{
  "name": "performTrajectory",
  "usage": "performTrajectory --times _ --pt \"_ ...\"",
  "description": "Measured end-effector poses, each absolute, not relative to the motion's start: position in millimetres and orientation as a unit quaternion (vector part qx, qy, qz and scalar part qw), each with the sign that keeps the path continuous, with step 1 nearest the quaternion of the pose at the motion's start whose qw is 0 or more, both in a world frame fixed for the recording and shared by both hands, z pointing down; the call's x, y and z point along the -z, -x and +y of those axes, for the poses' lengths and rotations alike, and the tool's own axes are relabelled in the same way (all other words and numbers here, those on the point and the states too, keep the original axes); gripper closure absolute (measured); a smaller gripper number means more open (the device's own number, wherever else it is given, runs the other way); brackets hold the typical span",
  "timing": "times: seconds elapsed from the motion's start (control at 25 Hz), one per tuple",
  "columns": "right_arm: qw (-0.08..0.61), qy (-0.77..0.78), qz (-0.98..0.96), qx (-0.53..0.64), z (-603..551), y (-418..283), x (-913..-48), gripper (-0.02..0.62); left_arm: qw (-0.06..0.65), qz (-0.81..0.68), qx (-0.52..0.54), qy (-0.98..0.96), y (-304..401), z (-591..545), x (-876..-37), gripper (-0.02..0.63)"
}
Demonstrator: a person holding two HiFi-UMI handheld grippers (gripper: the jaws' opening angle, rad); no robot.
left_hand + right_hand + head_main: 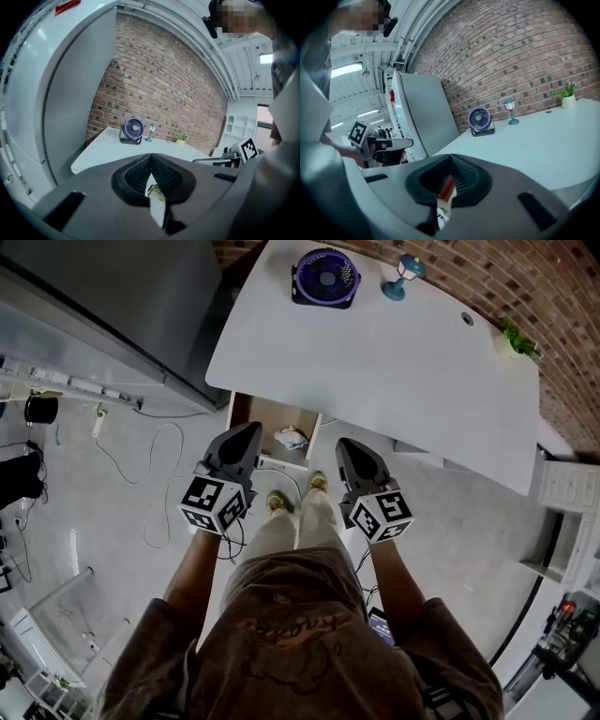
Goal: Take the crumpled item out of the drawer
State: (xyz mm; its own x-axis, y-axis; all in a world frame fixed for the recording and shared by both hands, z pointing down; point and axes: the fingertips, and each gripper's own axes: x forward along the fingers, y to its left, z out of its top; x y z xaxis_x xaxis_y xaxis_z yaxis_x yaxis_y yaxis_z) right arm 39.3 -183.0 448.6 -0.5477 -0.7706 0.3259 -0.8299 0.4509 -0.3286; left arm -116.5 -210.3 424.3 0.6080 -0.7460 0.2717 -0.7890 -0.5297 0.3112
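Note:
A white crumpled item (pixel 292 438) lies in the open wooden drawer (pixel 251 414) under the near edge of the white desk (pixel 375 362). My left gripper (pixel 251 431) hangs over the drawer's left part, just left of the item, and its jaws meet at the tip with nothing between them. My right gripper (pixel 345 446) is to the right of the drawer, near the desk edge, and also looks shut and empty. In the left gripper view the left gripper (pixel 151 155) points at the desk. In the right gripper view the right gripper (pixel 451 157) points the same way.
A purple fan (pixel 325 277), a small teal lamp (pixel 401 277) and a potted plant (pixel 518 338) stand along the desk's far side by the brick wall. A tall grey cabinet (pixel 112 306) is at the left, cables (pixel 159 474) trail on the floor, and white shelves (pixel 567 521) stand right.

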Motion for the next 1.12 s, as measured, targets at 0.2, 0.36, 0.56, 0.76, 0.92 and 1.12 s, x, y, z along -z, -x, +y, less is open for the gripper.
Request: performTrajectory --times 0.2,0.36,0.56,0.76,0.92,1.12 --pt "0.069 -0.455 -0.856 -0.237 -193.2 -28.7 -469.9 0.601 0.198 -0.434 -0.056 -0.877 113.9 -227.5 -444.4 0.6" --pt "0.077 -0.445 -0.86 -0.236 -198.0 -21.1 -489.5 0.601 0.191 -0.427 -0.068 -0.882 113.2 -236.1 -464.8 0.6" --pt "0.085 -0.442 -0.86 -0.241 -200.0 -16.4 -517.7 0.601 0.2 -0.427 -0.073 -0.879 116.3 -238.1 -497.6 0.6" --pt "0.088 -0.438 -0.86 -0.247 -198.4 -12.8 -543.3 0.601 0.208 -0.423 -0.082 -0.878 113.9 -235.2 -532.6 0.6" --pt "0.088 -0.435 -0.86 -0.252 -196.0 -10.0 -562.0 0.601 0.206 -0.413 -0.087 -0.883 108.6 -234.9 -552.9 0.6" --pt "0.092 -0.435 -0.857 -0.259 -191.7 -10.2 -578.9 0.601 0.219 -0.418 -0.079 -0.878 108.5 -236.0 -569.2 0.6"
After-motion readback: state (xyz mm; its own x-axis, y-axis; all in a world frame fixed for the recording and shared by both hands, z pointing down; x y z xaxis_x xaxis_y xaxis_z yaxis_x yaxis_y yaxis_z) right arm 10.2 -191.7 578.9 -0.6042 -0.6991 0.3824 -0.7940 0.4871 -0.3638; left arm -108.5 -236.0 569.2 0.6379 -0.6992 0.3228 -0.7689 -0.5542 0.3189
